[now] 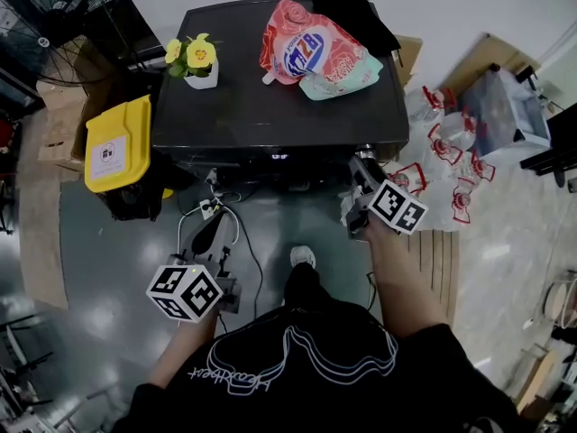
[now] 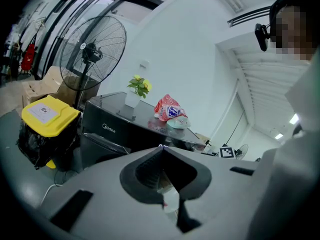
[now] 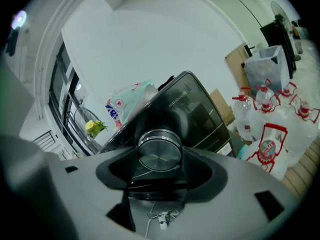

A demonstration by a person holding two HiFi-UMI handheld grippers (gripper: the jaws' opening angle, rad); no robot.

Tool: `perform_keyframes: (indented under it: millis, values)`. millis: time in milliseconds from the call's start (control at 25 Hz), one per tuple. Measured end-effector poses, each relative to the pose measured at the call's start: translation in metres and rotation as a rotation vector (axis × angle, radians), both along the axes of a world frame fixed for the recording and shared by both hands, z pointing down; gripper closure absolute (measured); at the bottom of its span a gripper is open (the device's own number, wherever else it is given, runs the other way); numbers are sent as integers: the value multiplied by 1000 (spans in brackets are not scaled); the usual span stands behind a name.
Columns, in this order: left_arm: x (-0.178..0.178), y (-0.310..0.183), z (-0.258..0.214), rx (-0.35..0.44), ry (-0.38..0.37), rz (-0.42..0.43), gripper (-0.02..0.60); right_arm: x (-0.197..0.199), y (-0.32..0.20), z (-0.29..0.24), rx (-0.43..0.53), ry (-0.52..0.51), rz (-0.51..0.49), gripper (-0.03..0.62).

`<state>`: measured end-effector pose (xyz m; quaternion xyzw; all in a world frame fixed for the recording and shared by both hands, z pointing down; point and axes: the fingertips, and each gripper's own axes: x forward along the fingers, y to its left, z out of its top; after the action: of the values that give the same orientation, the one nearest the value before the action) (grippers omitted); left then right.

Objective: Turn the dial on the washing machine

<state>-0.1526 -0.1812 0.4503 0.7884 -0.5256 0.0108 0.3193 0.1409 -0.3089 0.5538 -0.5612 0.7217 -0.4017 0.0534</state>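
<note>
The black washing machine (image 1: 270,106) stands in front of me, its top facing the head view. In the right gripper view a round silver dial (image 3: 159,153) on its front panel sits between the jaws of my right gripper (image 3: 160,159), whose pads close on the dial's sides. In the head view that right gripper (image 1: 361,171) is at the right end of the machine's front, and it hides the dial. My left gripper (image 1: 215,228) hangs lower left over the floor, away from the machine. Its jaws meet at the tips with nothing between them (image 2: 161,147).
A potted yellow flower (image 1: 198,61) and a red detergent pouch (image 1: 315,48) lie on the machine's top. A yellow-lidded bin (image 1: 117,142) and a fan (image 1: 63,16) stand to the left. Several water bottles (image 1: 451,152) are at the right. A cable with a plug (image 1: 209,210) lies on the floor.
</note>
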Motion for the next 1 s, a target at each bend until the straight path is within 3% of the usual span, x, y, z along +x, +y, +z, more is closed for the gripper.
perform_keyframes:
  millis: [200,640,1000]
  values:
    - [0,3,1,2,-20,-10,577,1,0,0,-11,-148,6,312]
    - [-5,4,0,5,-23,-10,577,1,0,0,-26,-309,18,312]
    - [0,5,0,8,-40,12,577,4,2,6,-72,-527,63,312]
